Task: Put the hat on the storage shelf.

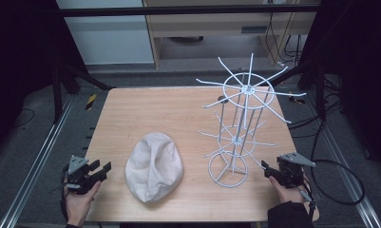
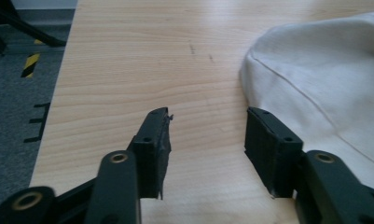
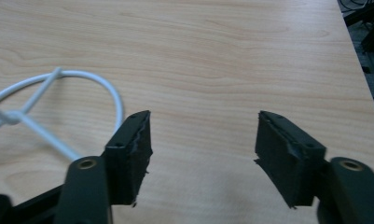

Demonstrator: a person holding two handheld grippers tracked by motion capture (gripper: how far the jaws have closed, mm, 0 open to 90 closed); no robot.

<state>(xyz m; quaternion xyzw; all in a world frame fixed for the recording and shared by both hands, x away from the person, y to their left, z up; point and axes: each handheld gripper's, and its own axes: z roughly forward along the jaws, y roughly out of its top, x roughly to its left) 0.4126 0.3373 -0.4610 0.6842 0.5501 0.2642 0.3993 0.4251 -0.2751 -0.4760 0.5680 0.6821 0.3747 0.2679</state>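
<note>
At the near left corner of the pale wooden bench (image 1: pixel 145 107), the person's left hand (image 1: pixel 80 197) comes up from the near edge with the palm cupped under the left gripper (image 1: pixel 101 169). The gripper lies low and nearly level, aimed across the bench toward the right. Its black fingers (image 2: pixel 153 149) are spread apart with bare wood between them, grasping nothing. In the left gripper view the right-hand finger stands just beside the hem of the soft cream-white cloth cap (image 2: pixel 324 79), without pressing on it.

At the near right corner, the right hand (image 1: pixel 287 190) comes out of a dark sleeve (image 1: pixel 289 214) and carries the right gripper (image 1: pixel 265 166), which points left and a little away from the person, its grey three-cornered plate on top. Its fingers (image 3: pixel 128 156) are also released and wide, with empty bench between them. The right gripper view shows the round base ring (image 3: pixel 72 91) of the rack just beside the left-hand finger; I cannot tell whether they touch.

Between the two hands, near the middle of the near edge, the cap (image 1: pixel 154 166) lies crumpled on the wood, apart from both grippers in the high view.

Farther back, toward the right edge, the white wire rack (image 1: pixel 240 121) stands upright on its base ring, with two tiers of spokes around a central post, well clear of the cap.
</note>
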